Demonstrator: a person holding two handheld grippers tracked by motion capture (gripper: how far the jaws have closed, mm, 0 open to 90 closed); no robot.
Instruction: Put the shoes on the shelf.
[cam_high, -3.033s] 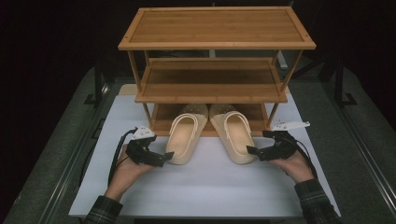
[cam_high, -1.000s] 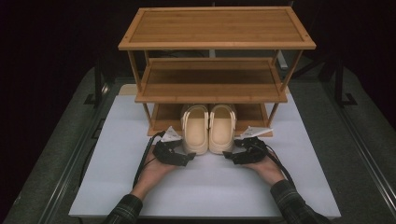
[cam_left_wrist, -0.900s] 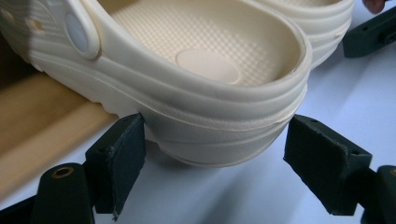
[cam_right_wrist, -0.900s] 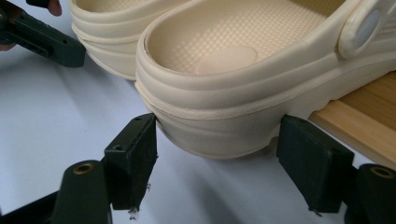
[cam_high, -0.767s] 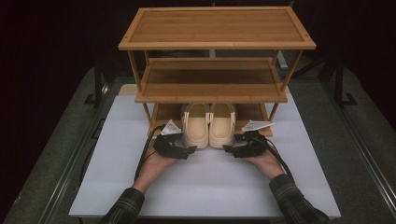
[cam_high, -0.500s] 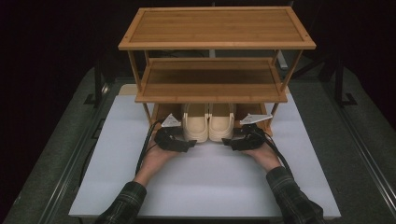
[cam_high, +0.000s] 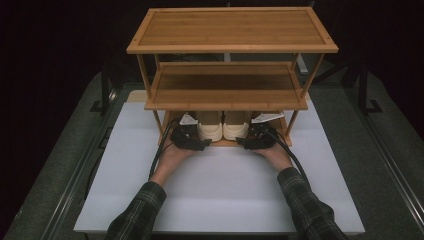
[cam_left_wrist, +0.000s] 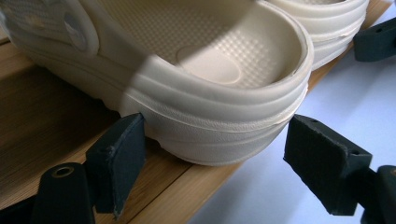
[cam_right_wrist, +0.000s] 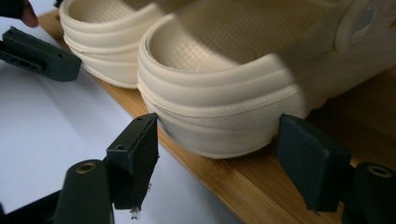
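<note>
1. Our two clogs (cam_high: 223, 131) sit side by side on the rack's (cam_high: 227, 143) bottom shelf, heels toward us.
2. The left gripper (cam_left_wrist: 212, 161) and right gripper (cam_right_wrist: 215, 161) each straddle one heel, jaws open, not squeezing.

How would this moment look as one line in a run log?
left gripper: open, at left slipper heel | right gripper: open, at right slipper heel | slippers: on rack bottom shelf

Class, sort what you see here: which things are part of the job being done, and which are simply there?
Part of the job:
left clog
right clog
bottom shelf
left gripper
right gripper

Simply there:
middle shelf
top shelf
white table mat
</note>
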